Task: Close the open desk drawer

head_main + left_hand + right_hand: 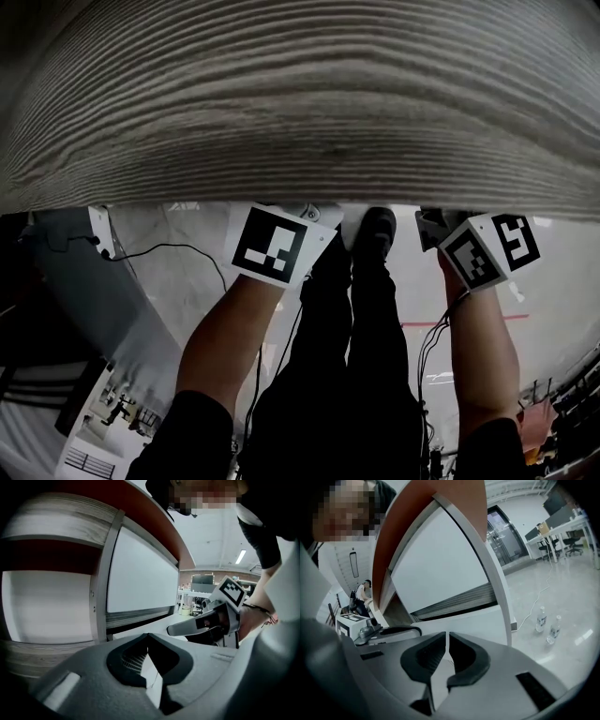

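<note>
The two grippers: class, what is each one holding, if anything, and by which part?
Nothing is held: the left gripper and the right gripper both have their jaws shut, with nothing between them.

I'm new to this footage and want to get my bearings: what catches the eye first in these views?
The grey wood-grain desktop fills the head view's upper half. Below it a white panel dominates both gripper views, with the left gripper and right gripper shut on nothing. Two water bottles stand on the floor at the right gripper view's right.
</note>
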Tool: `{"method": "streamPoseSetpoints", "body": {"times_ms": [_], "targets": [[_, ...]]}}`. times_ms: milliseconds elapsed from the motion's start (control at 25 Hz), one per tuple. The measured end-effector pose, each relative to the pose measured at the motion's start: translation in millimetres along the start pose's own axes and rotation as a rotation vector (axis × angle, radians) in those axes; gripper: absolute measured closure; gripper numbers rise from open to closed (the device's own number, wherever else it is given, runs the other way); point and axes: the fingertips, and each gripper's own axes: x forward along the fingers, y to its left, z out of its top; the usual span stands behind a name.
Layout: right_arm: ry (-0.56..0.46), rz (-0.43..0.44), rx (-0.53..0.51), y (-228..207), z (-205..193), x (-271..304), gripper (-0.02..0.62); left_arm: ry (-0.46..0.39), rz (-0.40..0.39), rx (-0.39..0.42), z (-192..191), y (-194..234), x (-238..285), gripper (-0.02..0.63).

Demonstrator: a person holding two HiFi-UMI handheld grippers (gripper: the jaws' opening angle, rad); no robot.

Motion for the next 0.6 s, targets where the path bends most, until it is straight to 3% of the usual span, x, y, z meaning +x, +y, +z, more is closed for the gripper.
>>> {"method": "streamPoseSetpoints", "body": {"times_ms": [440, 600], "targets": [[-0.116, -0.073, -0.146, 15, 6, -13, 0.56, -0.076, 0.038, 0.011, 10, -22, -27, 0.598], [-0.119, -0.102, -0.194, 28, 0, -21, 0.554, -0.122, 0.039, 0.054, 23, -31, -36, 0.598]]}}
